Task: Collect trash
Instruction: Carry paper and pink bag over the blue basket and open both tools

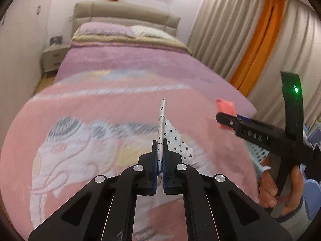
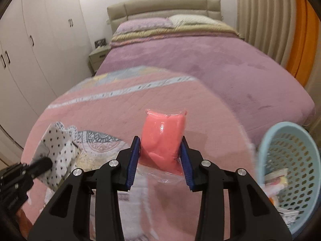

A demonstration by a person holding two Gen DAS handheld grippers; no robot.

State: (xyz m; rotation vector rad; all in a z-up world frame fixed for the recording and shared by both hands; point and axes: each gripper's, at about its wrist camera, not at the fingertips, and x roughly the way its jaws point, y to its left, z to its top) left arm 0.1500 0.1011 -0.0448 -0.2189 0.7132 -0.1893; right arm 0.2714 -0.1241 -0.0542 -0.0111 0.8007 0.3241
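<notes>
A soft coral-pink pouch sealed in glossy clear plastic point(image 2: 163, 140) stands between the blue-padded fingers of the right gripper point(image 2: 159, 158), which are closed against its sides and hold it up off the pink quilted blanket point(image 2: 120, 108). It looks squashy, dented where the pads press, with a crimped seam along its top and a loose skirt of film trailing below. Just to the right of the pouch, at the blanket's edge, waits a pale blue perforated plastic basket point(image 2: 289, 160) with some wrappers already lying inside, so I judge the pouch is held high to be carried across and dropped in.

To the left of the pouch, the left gripper point(image 1: 159, 146) has its jaws pinched tight on a thin white wrapper printed with small black hearts point(image 1: 172, 140). It is gripped edge-on, so the crinkled sheet fans out flat like a flag beyond the fingertips. That firm pinch suits something so flimsy. Beyond the pouch the mauve plush bedspread point(image 2: 200, 64) runs back to a padded beige headboard point(image 2: 164, 8).
</notes>
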